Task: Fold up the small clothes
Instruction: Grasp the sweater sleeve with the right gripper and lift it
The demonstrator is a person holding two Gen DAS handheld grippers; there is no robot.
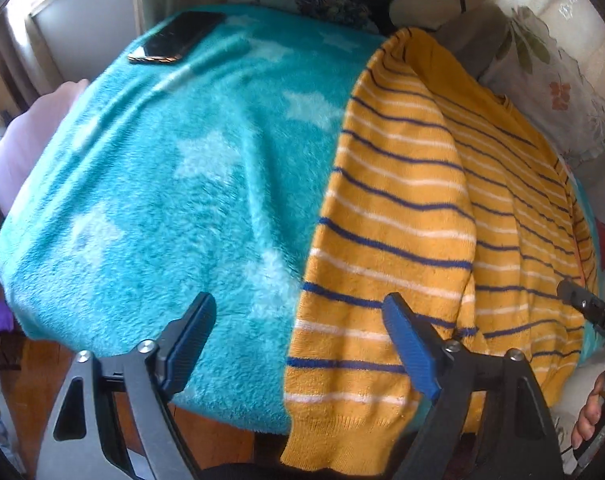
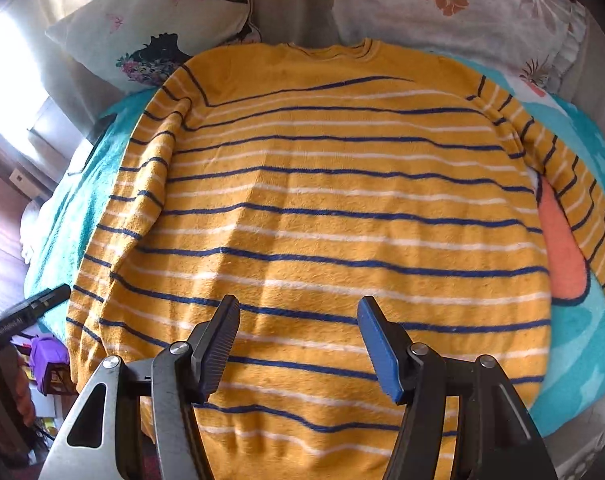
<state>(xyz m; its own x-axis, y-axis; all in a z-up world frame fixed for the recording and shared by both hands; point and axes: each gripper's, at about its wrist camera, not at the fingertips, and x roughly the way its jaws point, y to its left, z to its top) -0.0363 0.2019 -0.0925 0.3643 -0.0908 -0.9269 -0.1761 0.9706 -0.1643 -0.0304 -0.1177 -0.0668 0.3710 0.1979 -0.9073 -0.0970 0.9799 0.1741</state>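
Listing by size: the teal star blanket (image 1: 150, 208) covers the bed. On it your yellow striped sweater (image 2: 334, 208) lies flat, collar away from you, its one sleeve (image 1: 386, 216) folded down along the body. A dark phone (image 1: 178, 38) rests at the blanket's far corner. Your left gripper (image 1: 298, 340) and right gripper (image 2: 298, 340) hover with fingers wide, holding nothing.
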